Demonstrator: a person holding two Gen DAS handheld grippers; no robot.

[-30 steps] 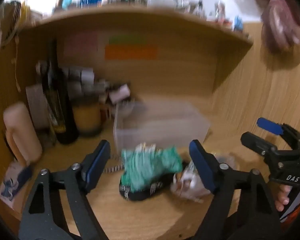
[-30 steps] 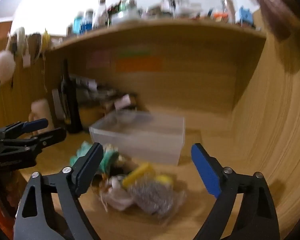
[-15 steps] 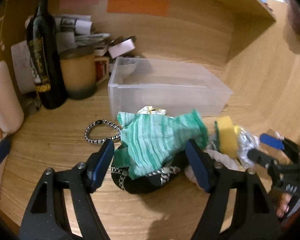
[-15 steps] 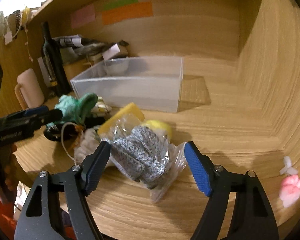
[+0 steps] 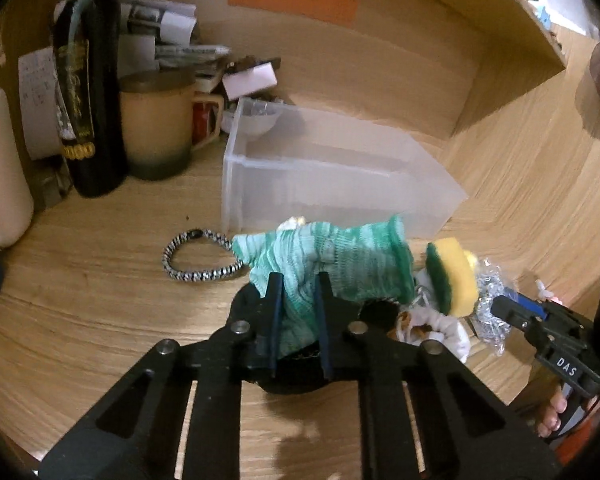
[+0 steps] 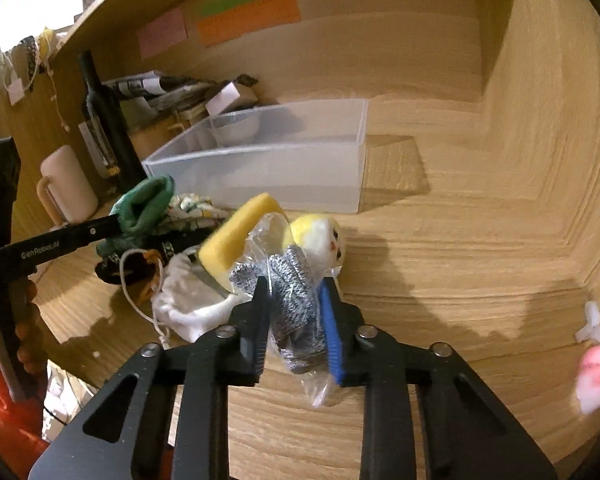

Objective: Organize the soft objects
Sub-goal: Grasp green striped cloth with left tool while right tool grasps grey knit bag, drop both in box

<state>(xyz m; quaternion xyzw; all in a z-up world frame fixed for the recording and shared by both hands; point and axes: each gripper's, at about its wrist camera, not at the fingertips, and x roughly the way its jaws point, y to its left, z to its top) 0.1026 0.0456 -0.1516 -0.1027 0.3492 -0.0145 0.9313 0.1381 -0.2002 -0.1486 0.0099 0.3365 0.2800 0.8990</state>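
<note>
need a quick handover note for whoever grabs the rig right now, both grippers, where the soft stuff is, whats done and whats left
Left gripper: shut on the green knit cloth, which lies on the pile on the desk.
Right gripper: shut on the bagged grey knit item, also at the pile.
Clear plastic bin: behind the pile; no soft items visible inside.
On the desk: yellow sponge, white drawstring pouch, yellow plush, black patterned fabric under the green cloth, braided bracelet.
Done: both grasps closed.
Left: probably lift both into the bin, then the rest of the pile.
</note>
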